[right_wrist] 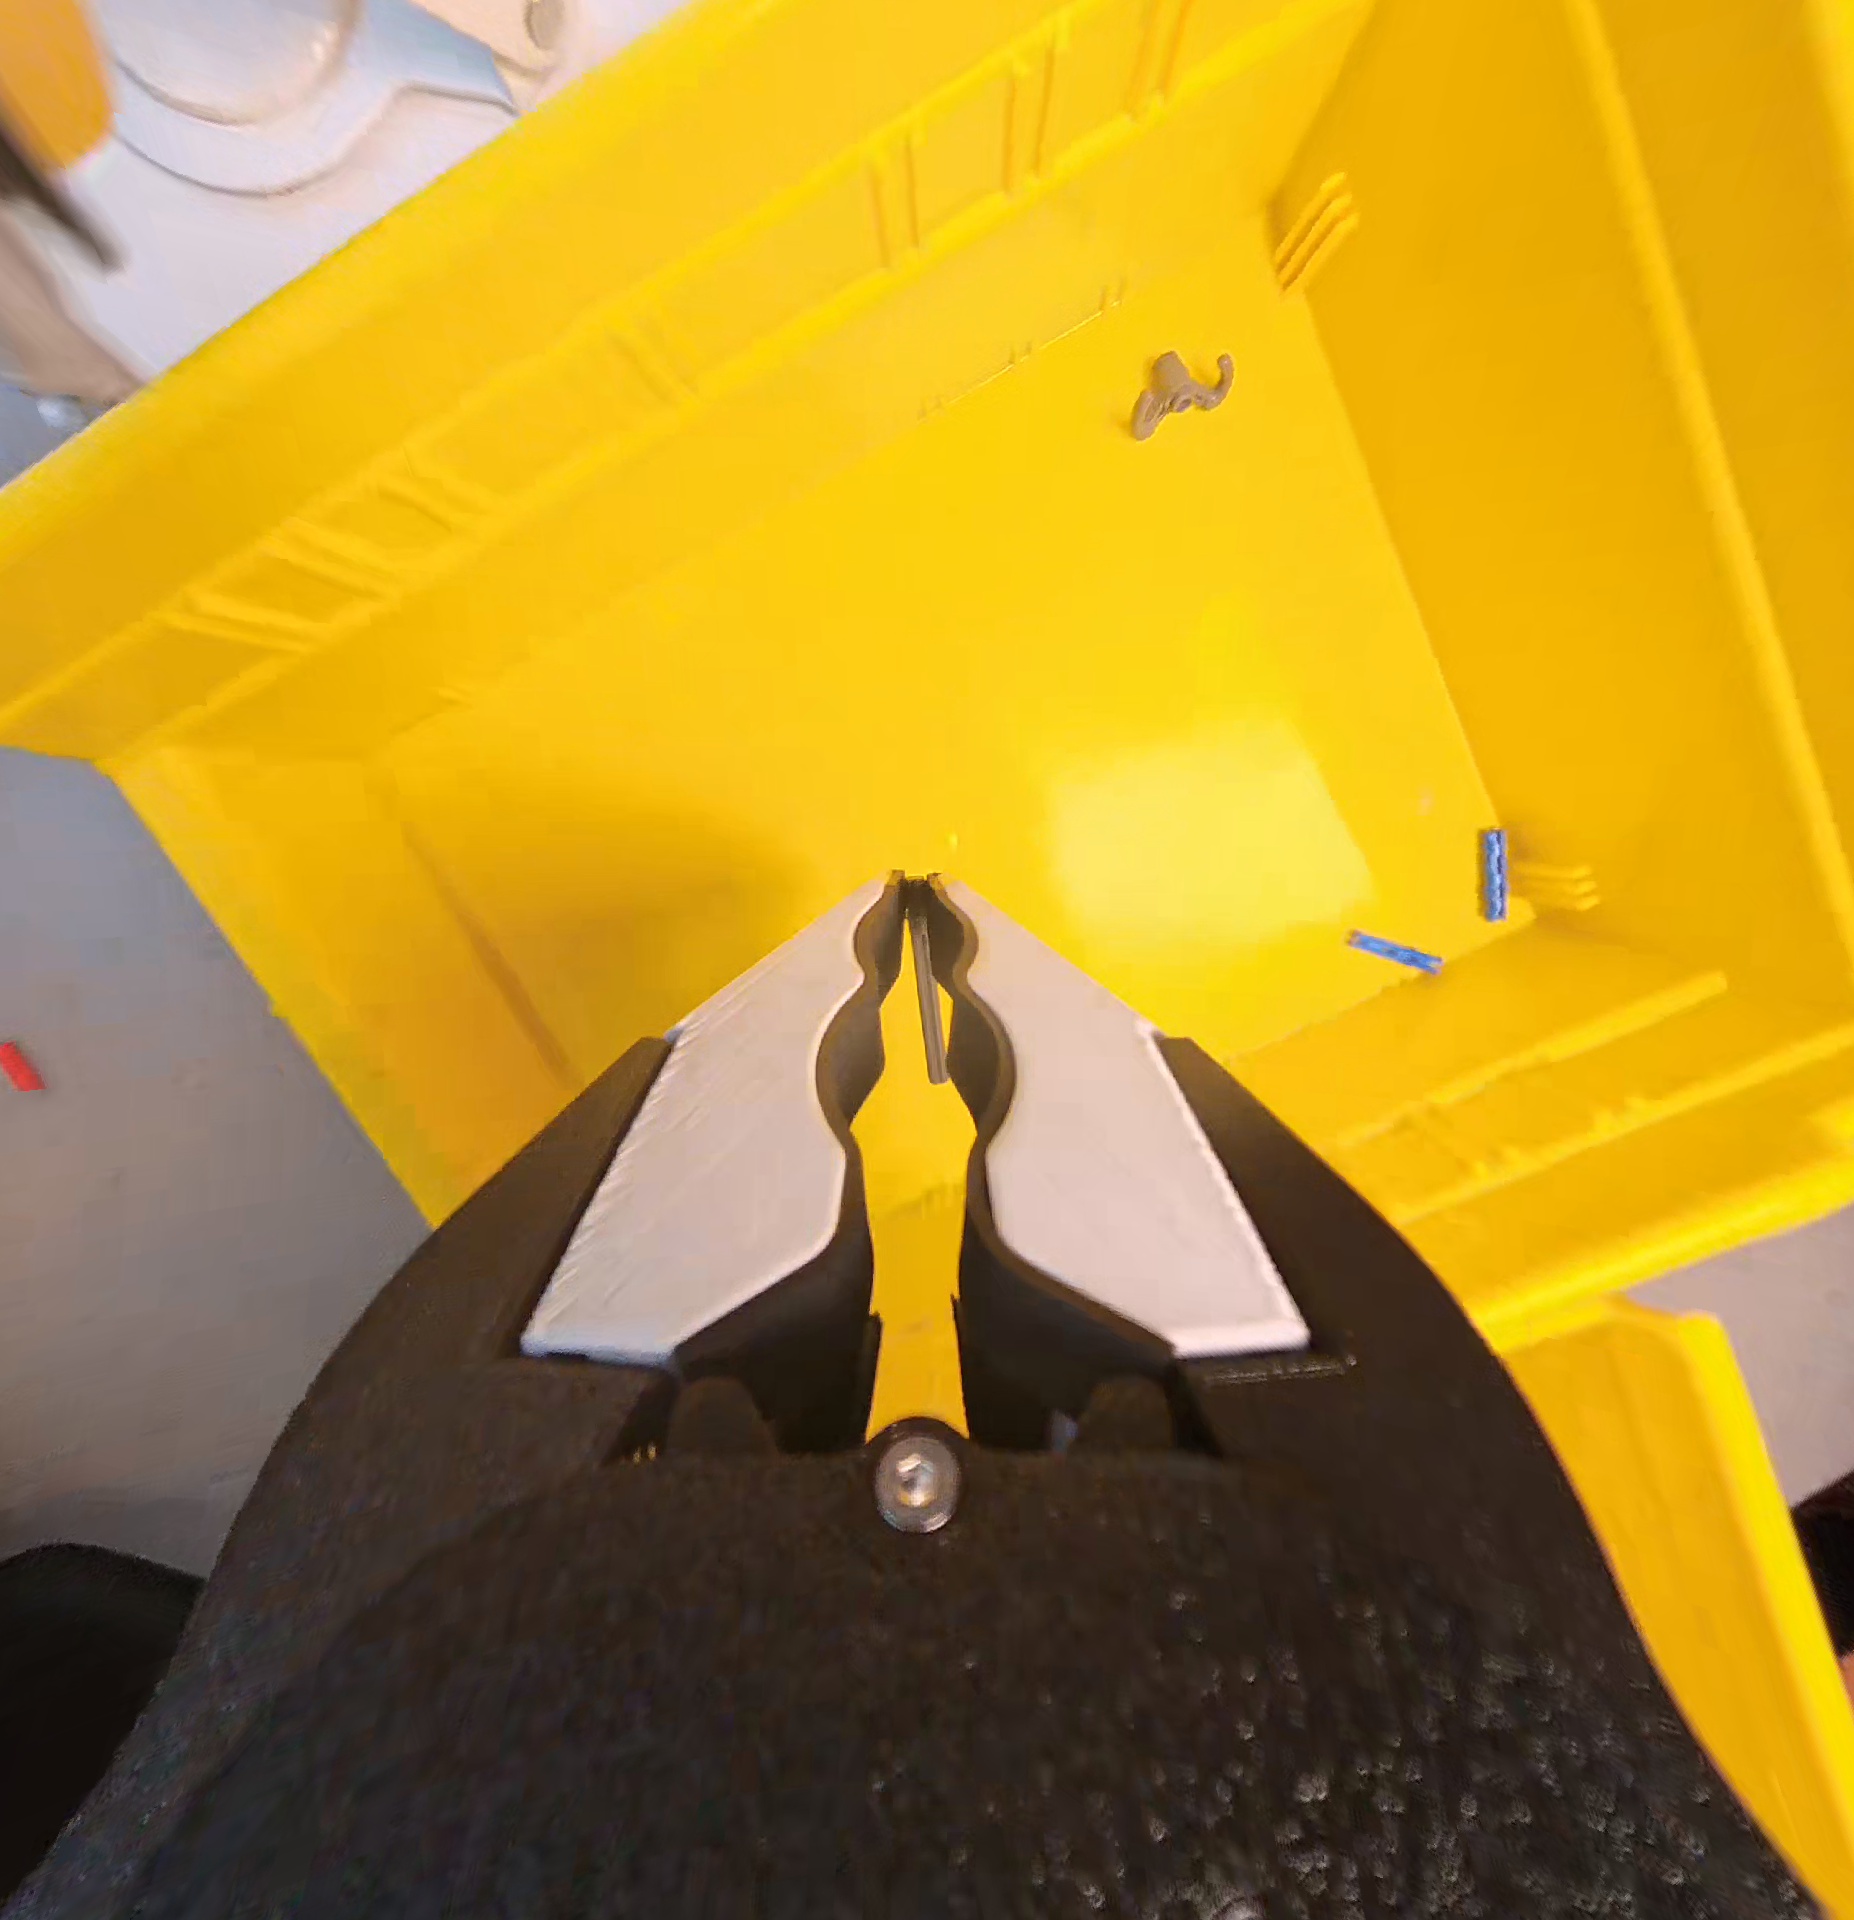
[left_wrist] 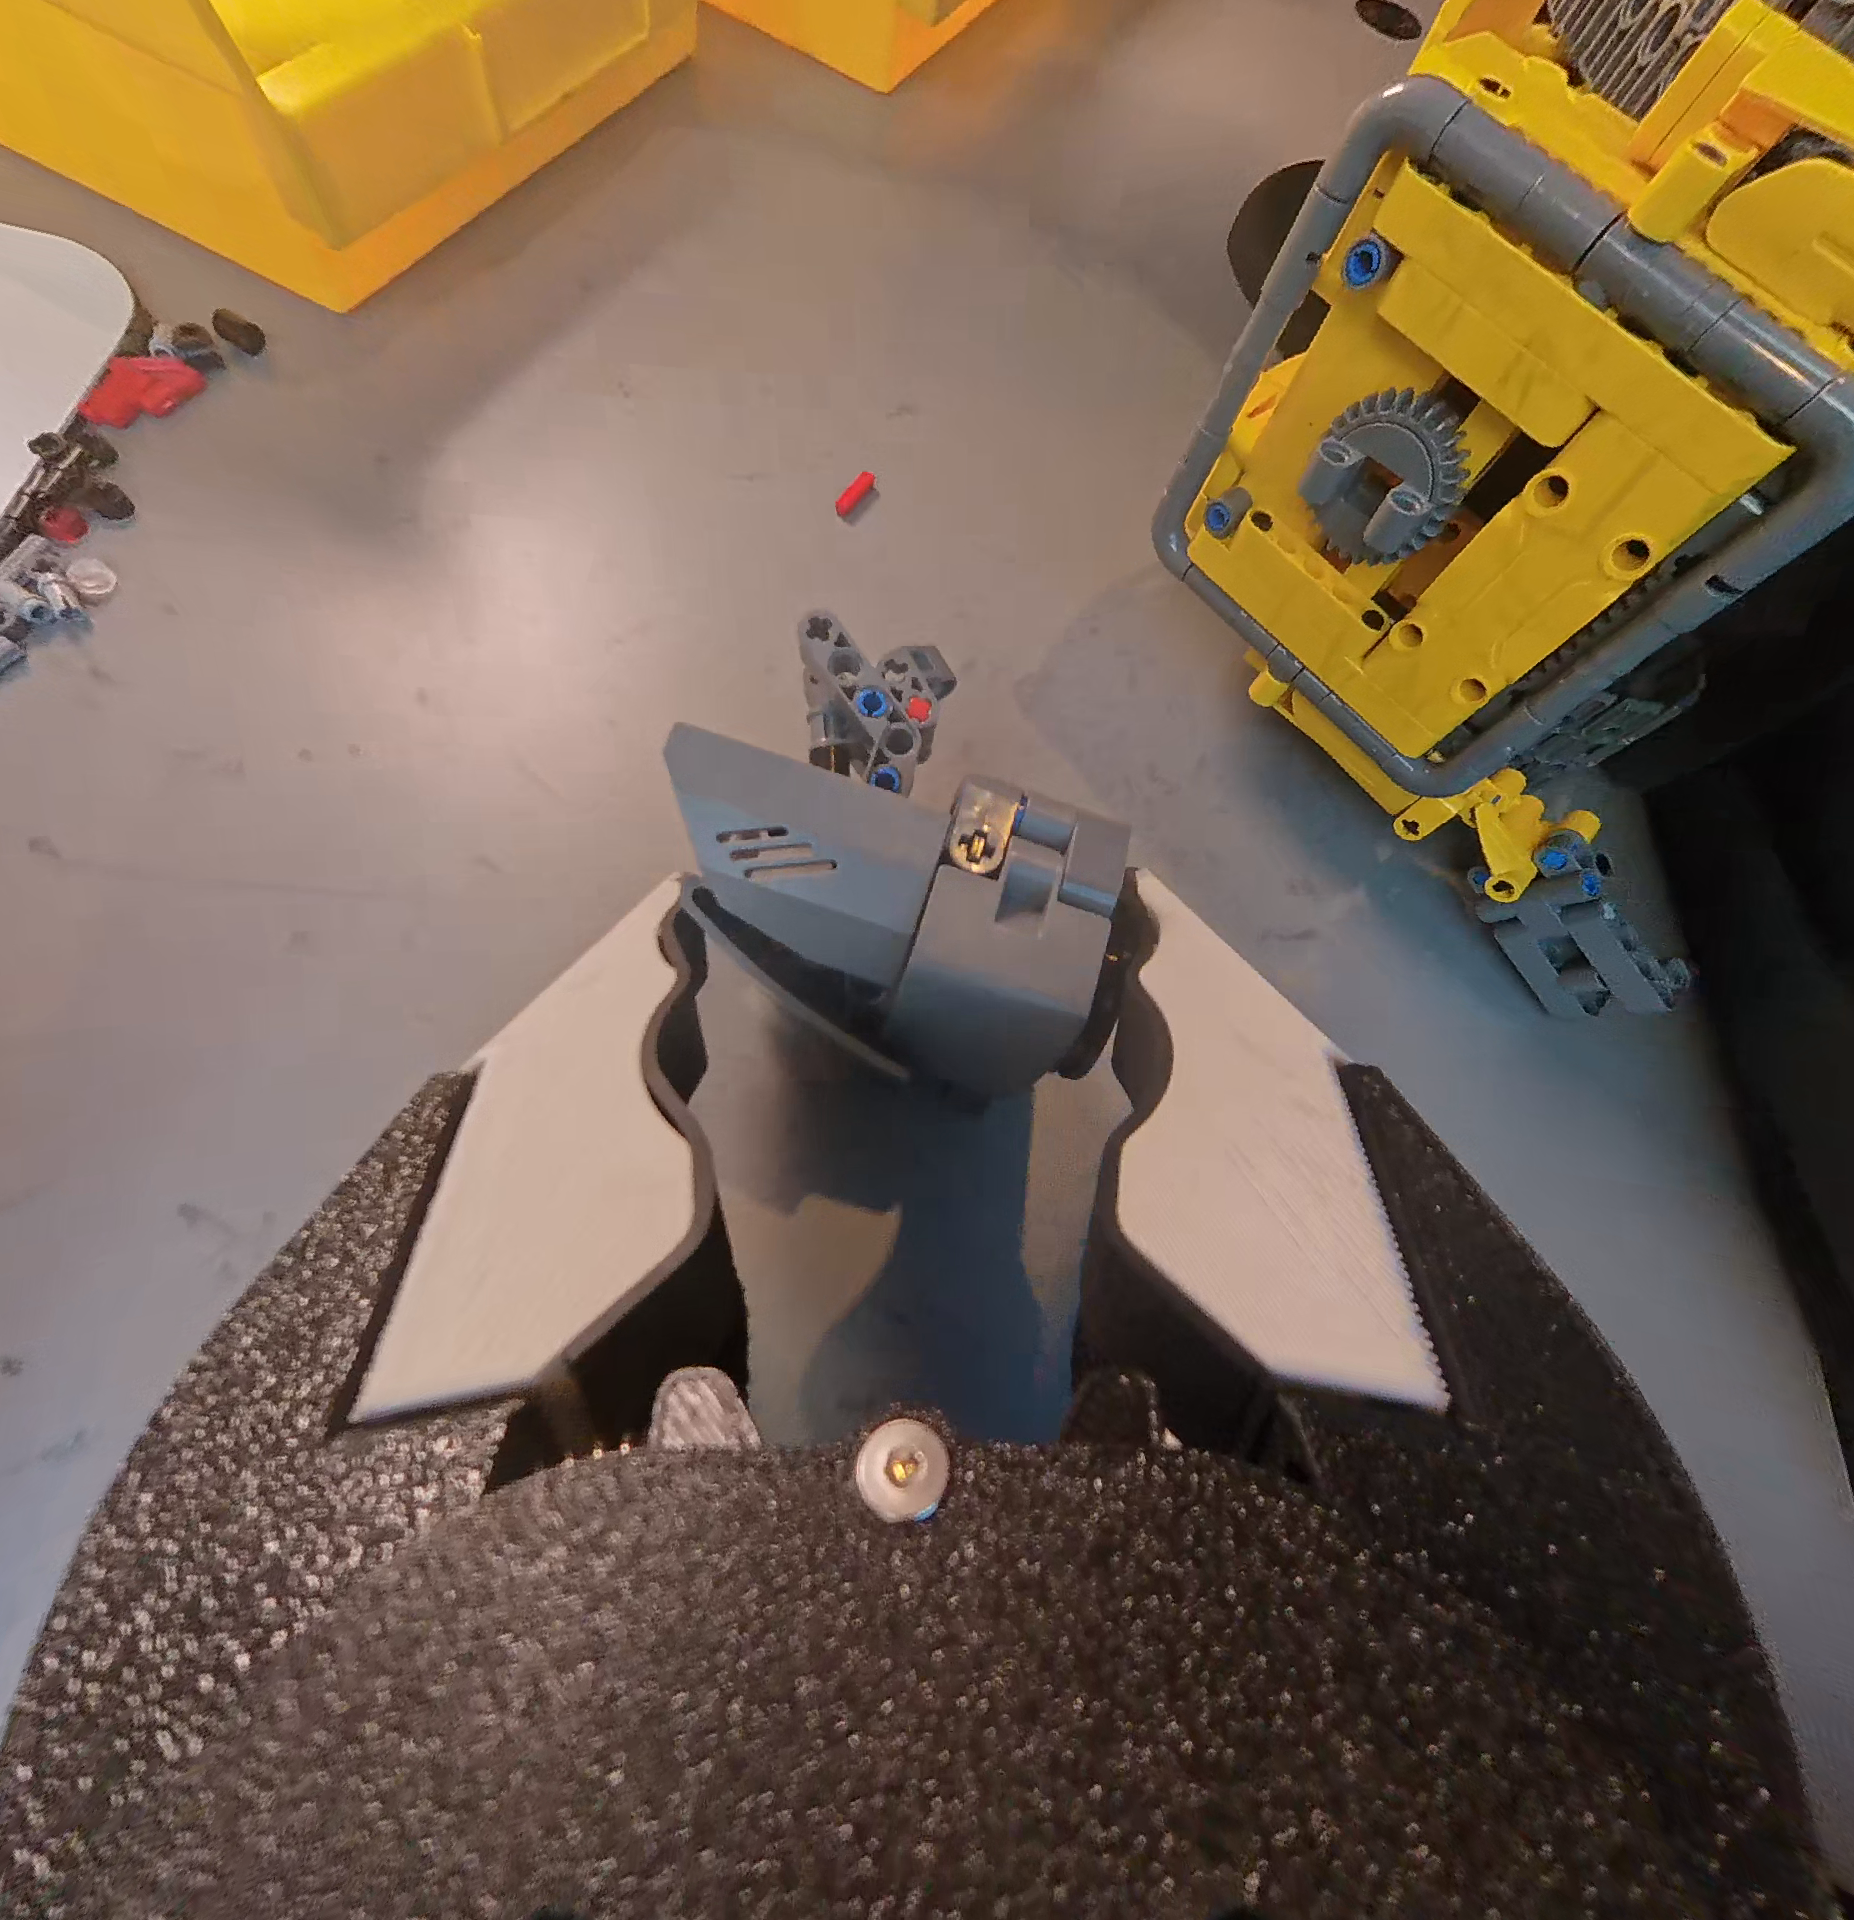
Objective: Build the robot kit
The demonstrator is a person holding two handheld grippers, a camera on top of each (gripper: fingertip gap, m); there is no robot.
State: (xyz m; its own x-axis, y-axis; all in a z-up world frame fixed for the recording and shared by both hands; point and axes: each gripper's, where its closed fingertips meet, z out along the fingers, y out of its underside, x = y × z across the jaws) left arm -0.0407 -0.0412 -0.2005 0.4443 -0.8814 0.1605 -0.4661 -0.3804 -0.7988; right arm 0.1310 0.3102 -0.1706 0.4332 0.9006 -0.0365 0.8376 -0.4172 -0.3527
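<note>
My left gripper (left_wrist: 910, 885) is shut on a dark grey brick assembly (left_wrist: 829, 862), a slotted panel joined to a curved piece. Both pads press its sides, and it hangs above the grey table (left_wrist: 487, 727). A small grey beam cluster with blue and red pins (left_wrist: 876, 696) lies just beyond it. My right gripper (right_wrist: 915, 881) is shut on a thin grey rod (right_wrist: 930, 1008) pinched at the fingertips, over the inside of a yellow bin (right_wrist: 1006, 623). On the bin's floor lie a small grey piece (right_wrist: 1177, 393) and two blue pins (right_wrist: 1492, 873) (right_wrist: 1392, 951).
A large yellow and grey brick vehicle (left_wrist: 1525, 416) stands at the right, with a grey sub-assembly (left_wrist: 1567, 935) at its corner. A red pin (left_wrist: 855, 491) lies mid-table. Loose black, red and grey parts (left_wrist: 92, 468) sit at the left by a white tray (left_wrist: 29, 332). Yellow bins (left_wrist: 331, 125) stand at the back. Spacing between my two grippers at the tips: around 40 cm. The left tips stand about 15 cm off the red pin (left_wrist: 855, 491).
</note>
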